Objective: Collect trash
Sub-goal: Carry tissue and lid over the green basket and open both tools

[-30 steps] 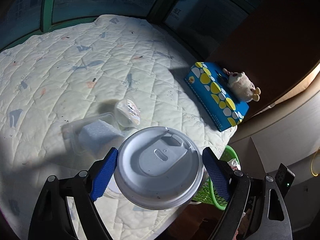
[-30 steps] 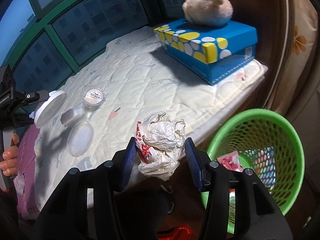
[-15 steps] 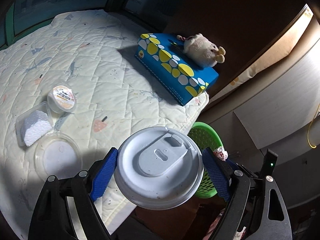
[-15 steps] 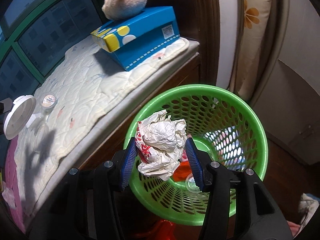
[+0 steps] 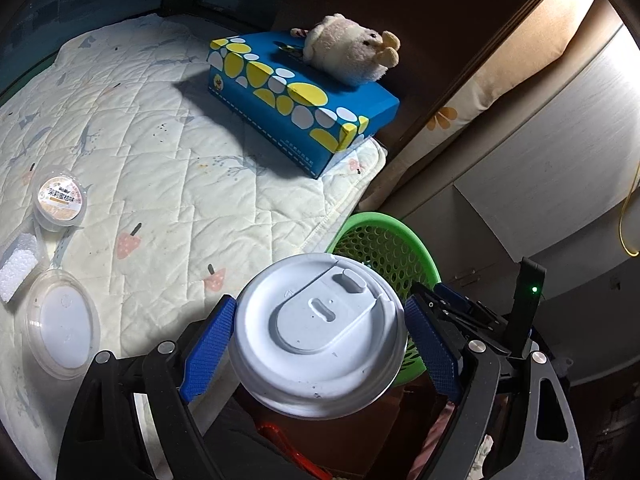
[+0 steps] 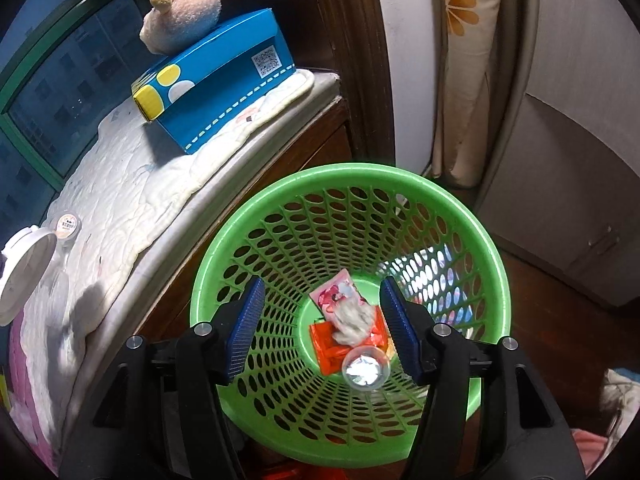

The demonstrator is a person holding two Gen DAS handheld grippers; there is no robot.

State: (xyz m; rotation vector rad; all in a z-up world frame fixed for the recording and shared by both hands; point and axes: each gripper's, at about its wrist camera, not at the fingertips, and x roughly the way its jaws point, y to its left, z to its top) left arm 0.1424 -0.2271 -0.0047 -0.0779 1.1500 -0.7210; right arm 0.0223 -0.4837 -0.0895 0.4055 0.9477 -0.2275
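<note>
A quilted cream bed cover (image 5: pixel 168 168) with small printed motifs carries a blue tissue box (image 5: pixel 296 100) with yellow and white spots near its far corner. Toward the opposite side lie a small labelled plastic cup (image 5: pixel 60 204), a clear round lid (image 5: pixel 60 324) and a clear tray of white pellets (image 5: pixel 18 266) (partly cut off), close together.

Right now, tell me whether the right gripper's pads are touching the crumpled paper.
Apart. The right wrist view shows the right gripper just opened, nothing between its pads; the crumpled paper is down inside the green basket.
</note>
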